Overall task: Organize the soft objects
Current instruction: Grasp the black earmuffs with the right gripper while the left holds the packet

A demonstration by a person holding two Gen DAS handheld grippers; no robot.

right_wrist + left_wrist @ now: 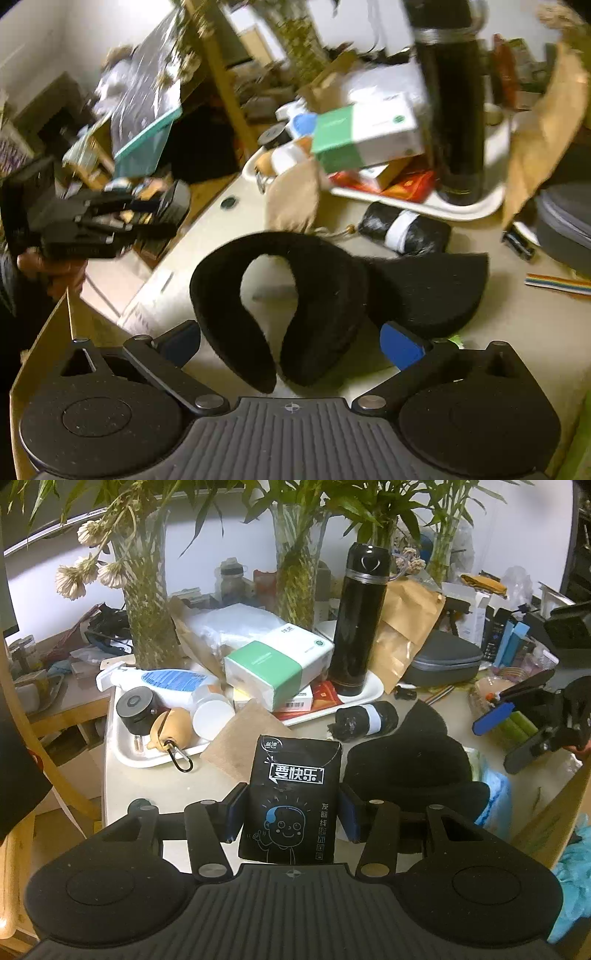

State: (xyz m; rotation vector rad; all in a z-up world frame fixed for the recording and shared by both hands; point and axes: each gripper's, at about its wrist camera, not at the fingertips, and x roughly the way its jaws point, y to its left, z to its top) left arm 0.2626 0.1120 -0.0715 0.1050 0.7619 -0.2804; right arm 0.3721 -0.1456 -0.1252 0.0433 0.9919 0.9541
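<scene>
The black tissue pack [293,801] is clamped between the pads of the left gripper [293,814], lifted above the table [166,786]. The black U-shaped pillow [273,306] lies on the table between the wide-open, empty jaws of the right gripper [291,341]. Judging from this, sorting is barely begun: the black roll [365,720] and the flat black cushion [428,291] lie unplaced.

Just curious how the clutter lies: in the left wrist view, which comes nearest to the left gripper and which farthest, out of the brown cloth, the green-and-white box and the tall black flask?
1. Brown cloth, just ahead, slightly left.
2. Green-and-white box, behind it.
3. Black flask, farthest, standing right.
</scene>
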